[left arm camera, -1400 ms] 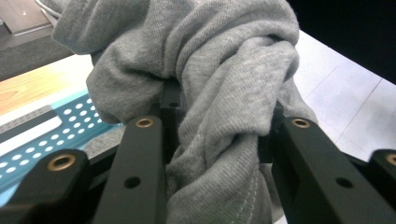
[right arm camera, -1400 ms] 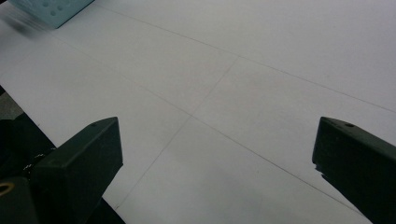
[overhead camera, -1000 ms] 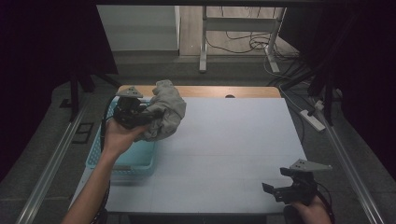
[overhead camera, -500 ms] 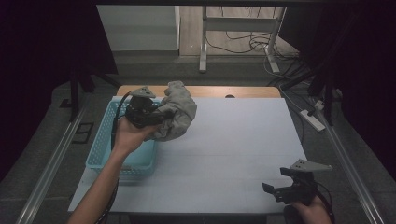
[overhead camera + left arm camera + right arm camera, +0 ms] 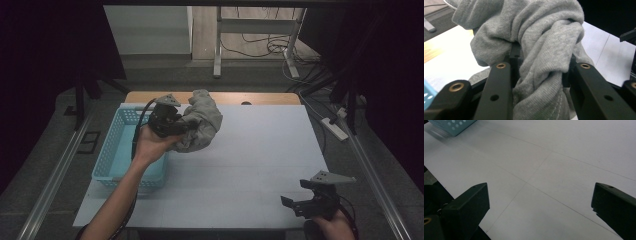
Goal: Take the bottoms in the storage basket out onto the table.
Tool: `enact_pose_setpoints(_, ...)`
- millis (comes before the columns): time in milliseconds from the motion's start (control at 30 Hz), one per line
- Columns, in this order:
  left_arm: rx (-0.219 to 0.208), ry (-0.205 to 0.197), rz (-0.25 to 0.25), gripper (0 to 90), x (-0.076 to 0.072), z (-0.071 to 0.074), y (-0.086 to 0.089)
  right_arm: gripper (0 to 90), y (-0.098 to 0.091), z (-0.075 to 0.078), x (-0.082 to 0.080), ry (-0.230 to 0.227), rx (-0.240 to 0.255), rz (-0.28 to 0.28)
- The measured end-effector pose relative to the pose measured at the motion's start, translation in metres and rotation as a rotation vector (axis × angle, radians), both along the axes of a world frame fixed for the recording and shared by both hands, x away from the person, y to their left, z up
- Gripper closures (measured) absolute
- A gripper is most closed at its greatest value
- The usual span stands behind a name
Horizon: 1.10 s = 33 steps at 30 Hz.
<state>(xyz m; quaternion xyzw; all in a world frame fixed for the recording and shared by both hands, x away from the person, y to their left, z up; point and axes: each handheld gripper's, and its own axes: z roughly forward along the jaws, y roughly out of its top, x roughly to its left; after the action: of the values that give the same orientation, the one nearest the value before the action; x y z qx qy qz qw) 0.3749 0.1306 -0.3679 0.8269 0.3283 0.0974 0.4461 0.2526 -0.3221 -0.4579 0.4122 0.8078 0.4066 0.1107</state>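
High view: left claw (image 5: 181, 129) clamped on grey cloth (image 5: 202, 125), upper left above the desk (image 5: 260, 165) beside the blue basket (image 5: 112, 155). Right claw (image 5: 295, 206) gaping, empty. Advisable: carry clear, lower gently before unclamping.

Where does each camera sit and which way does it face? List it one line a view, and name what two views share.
High view: above the person's side, looking forward and down on the white table; both forearms, left gripper and right gripper show.
Left gripper view: on the left gripper, looking along its black jaws, clamped on the bunched grey knit cloth.
Right gripper view: on the right gripper, facing low across the table; jaws wide apart.
Shared: high and right gripper views both show the light blue perforated plastic basket.
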Motion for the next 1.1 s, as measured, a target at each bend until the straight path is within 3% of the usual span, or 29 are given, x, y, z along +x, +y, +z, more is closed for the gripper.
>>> enact_pose_setpoints(600, -0.003, 0.013, -0.067, 64.5, 0.009, -0.013, -0.038, 2.0, 0.000, 0.000, 0.000, -0.001, 0.000, 0.004)
enact_pose_setpoints(1100, 0.005, 0.046, -0.110, 64.3, 0.018, -0.033, -0.068, 2.0, 0.000, 0.000, 0.000, 0.001, -0.002, 0.007)
